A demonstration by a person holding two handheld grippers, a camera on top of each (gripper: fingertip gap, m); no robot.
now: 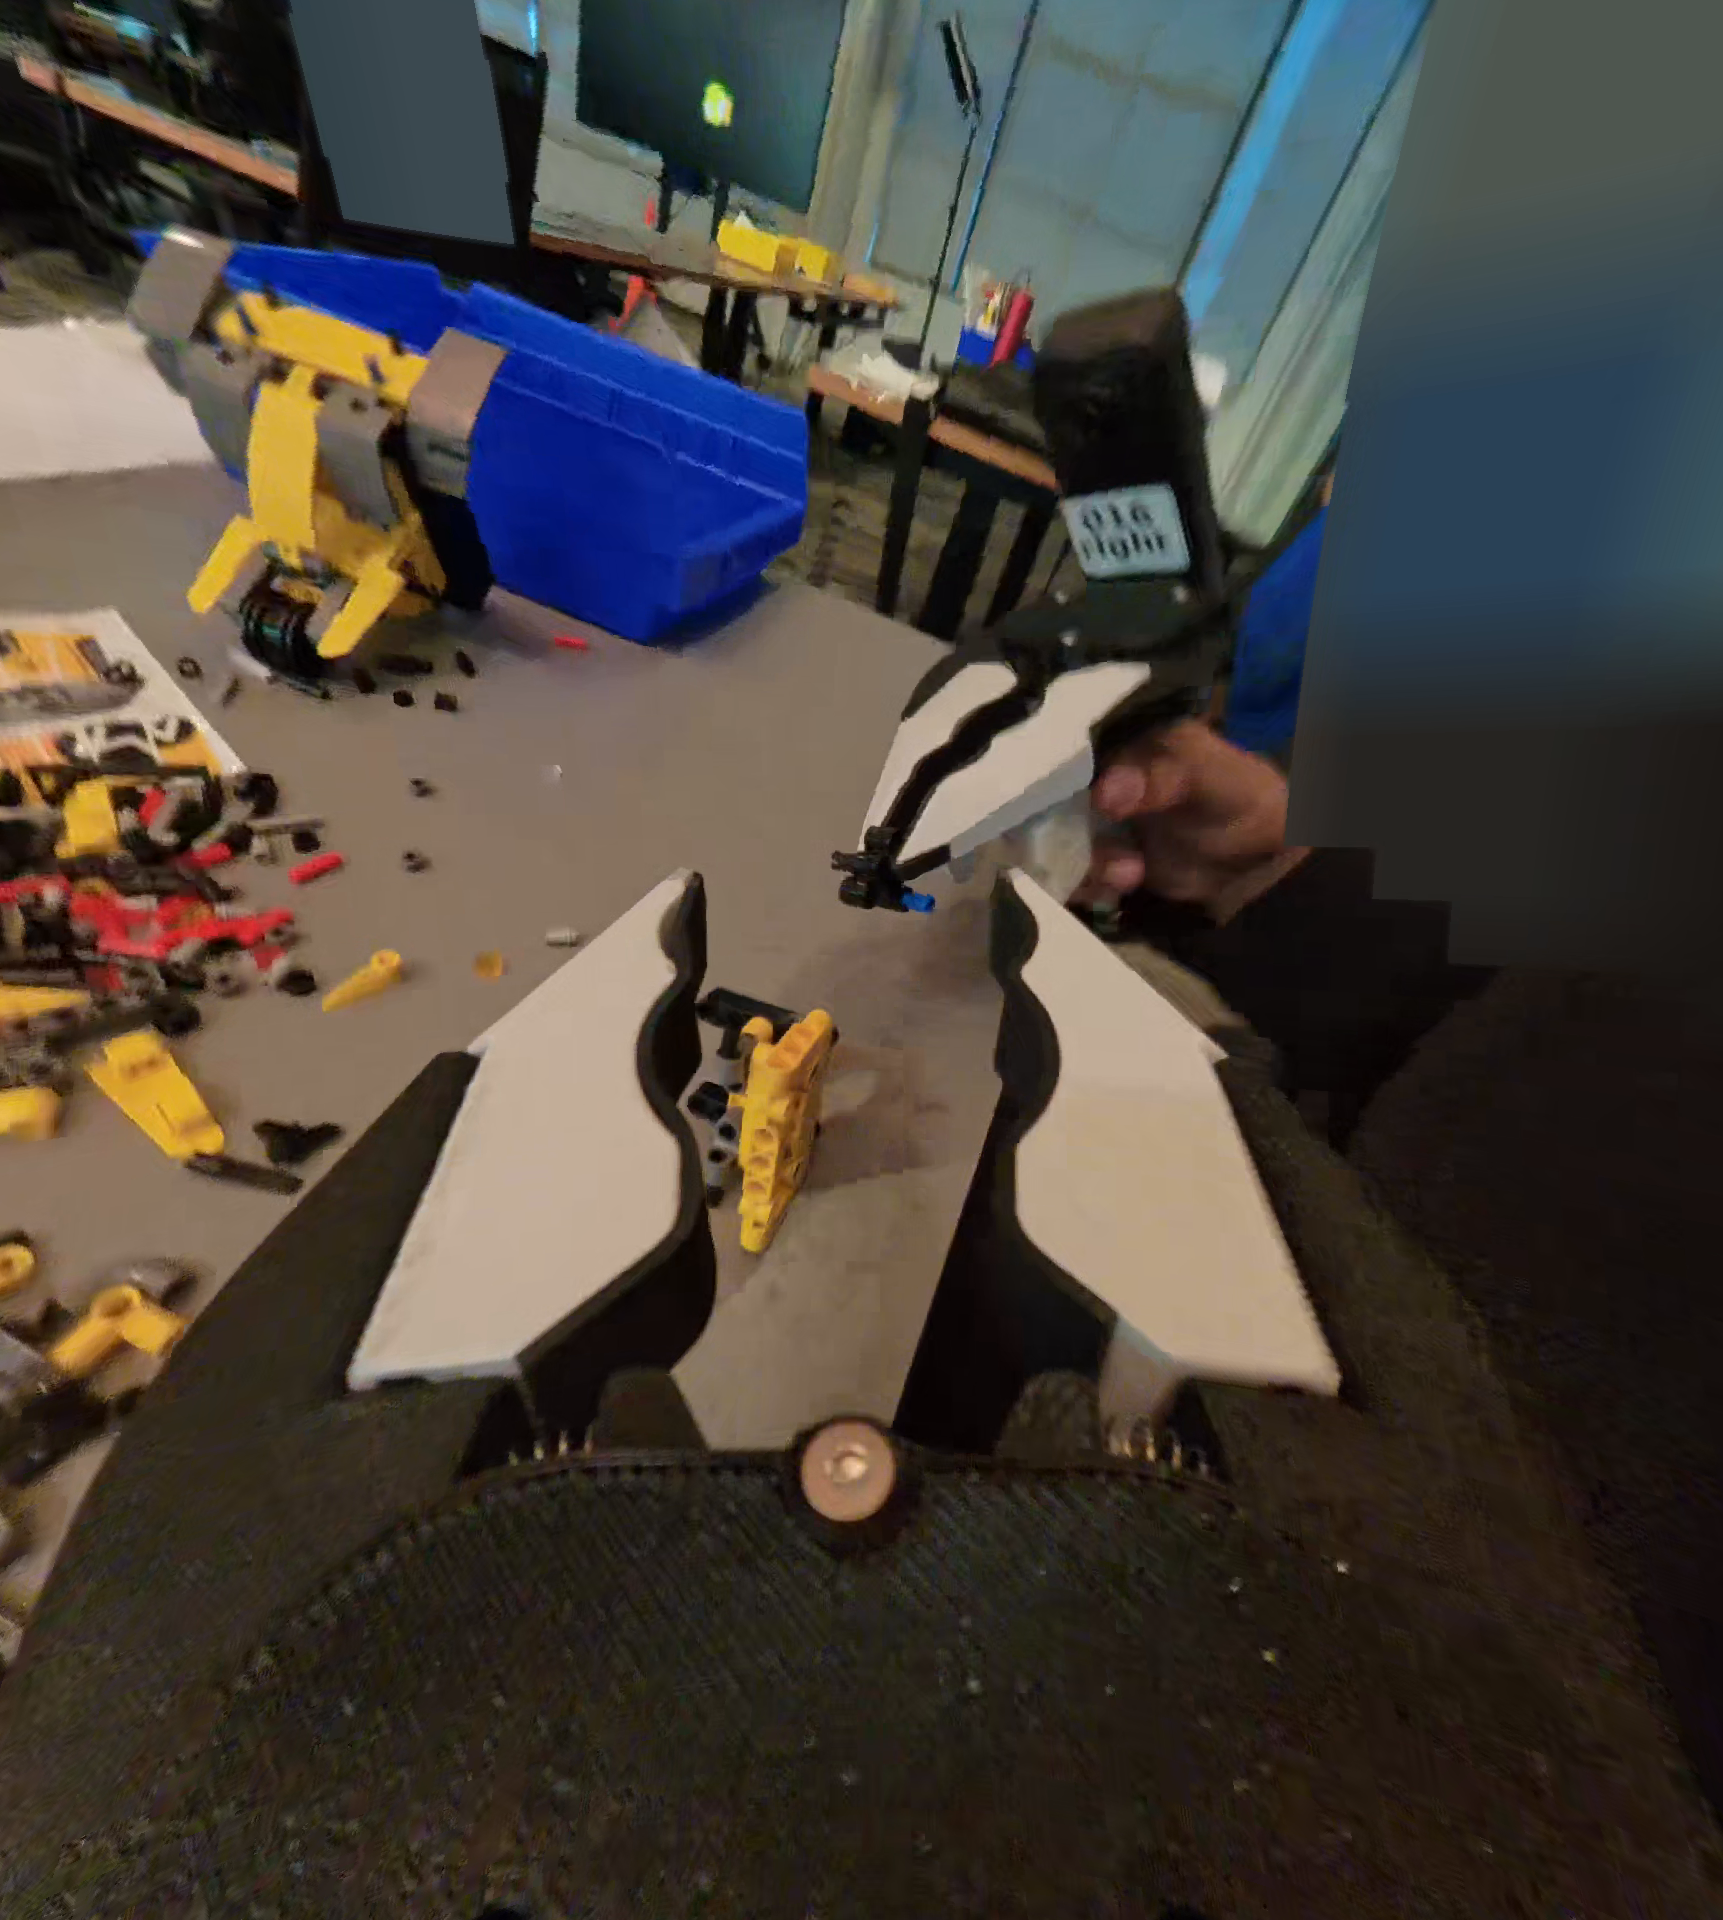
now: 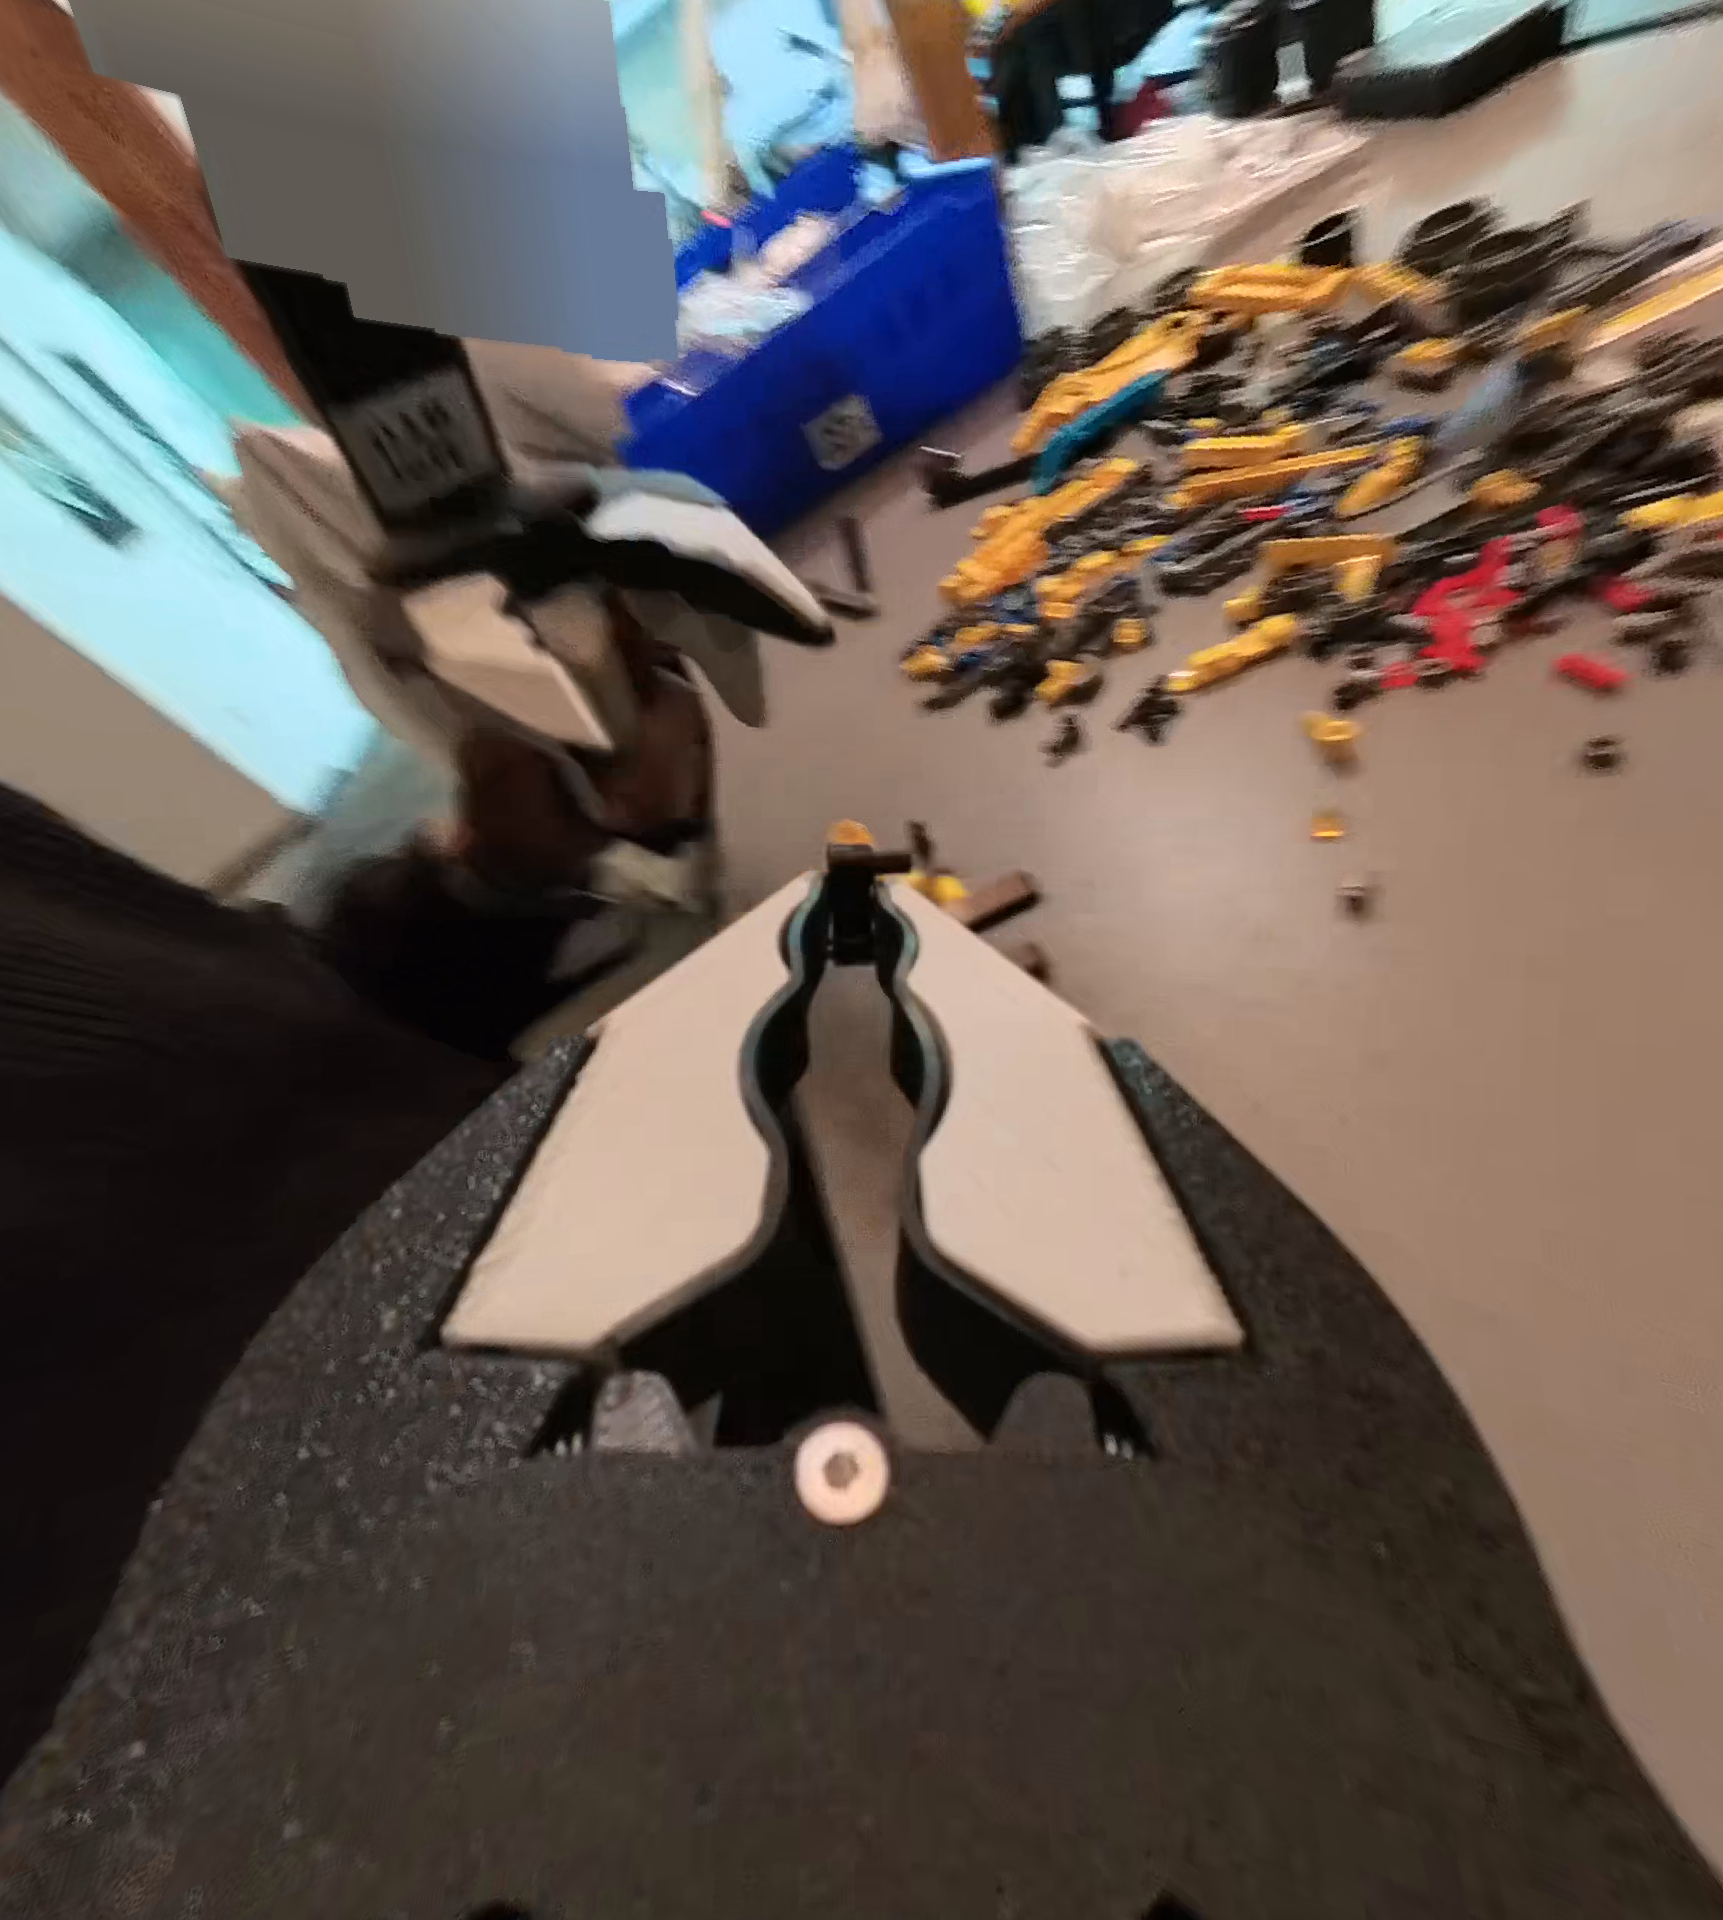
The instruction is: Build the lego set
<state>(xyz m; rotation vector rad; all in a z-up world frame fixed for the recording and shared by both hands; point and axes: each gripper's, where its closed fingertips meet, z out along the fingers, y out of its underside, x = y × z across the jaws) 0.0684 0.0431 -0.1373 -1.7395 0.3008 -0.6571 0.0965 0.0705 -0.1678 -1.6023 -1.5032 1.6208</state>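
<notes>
My left gripper is open and empty, held just above the grey table. A small yellow and black brick assembly stands on the table between its fingers, close to the left one. My right gripper is shut on a small black connector piece. In the left wrist view the right gripper hangs just beyond my left fingertips, and the black piece shows a blue pin at one end. A hand holds it. In the right wrist view the left gripper appears blurred at upper left.
A half-built yellow and grey brick model stands by a blue bin at the back. Loose yellow, red and black bricks and an instruction booklet cover the table's left. The brick heap fills the right wrist view's upper right. The left gripper's tips are roughly 6 cm from the right gripper's.
</notes>
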